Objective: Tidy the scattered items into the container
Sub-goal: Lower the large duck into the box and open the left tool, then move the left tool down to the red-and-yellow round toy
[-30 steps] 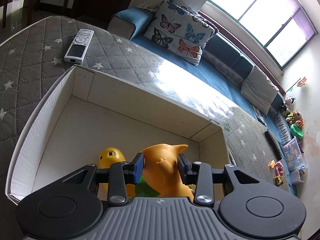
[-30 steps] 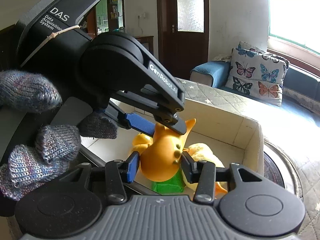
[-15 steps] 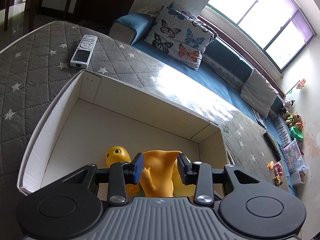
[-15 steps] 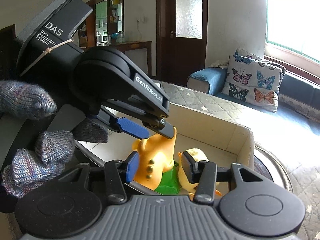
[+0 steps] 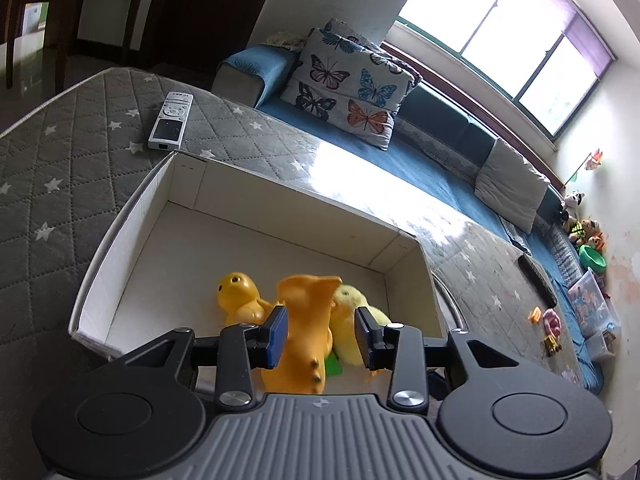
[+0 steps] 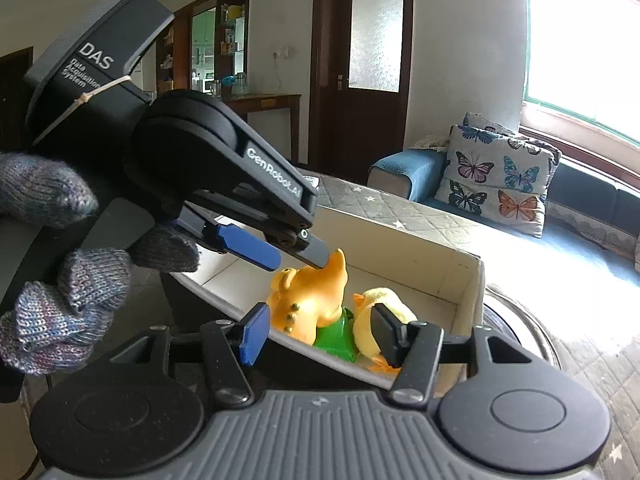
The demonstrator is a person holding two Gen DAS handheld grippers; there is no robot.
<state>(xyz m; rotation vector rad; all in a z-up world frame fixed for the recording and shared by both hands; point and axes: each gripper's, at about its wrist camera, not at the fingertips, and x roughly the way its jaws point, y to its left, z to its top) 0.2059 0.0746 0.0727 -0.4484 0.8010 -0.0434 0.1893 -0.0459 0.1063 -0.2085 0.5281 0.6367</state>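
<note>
Right tool (image 6: pixel 318 334) is opening over the white box (image 6: pixel 470 280), pads clear of the orange toy (image 6: pixel 310 296) lying inside beside two yellow ducks. Left tool (image 5: pixel 320 334) is hanging open above the same toy, gripping nothing. Box is sitting on the quilted tabletop (image 5: pixel 60 168).

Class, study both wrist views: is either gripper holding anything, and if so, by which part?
Nothing is held. The orange toy lies in the white box. The right gripper is opening, pads off the toy; the left gripper stands open around it.
</note>
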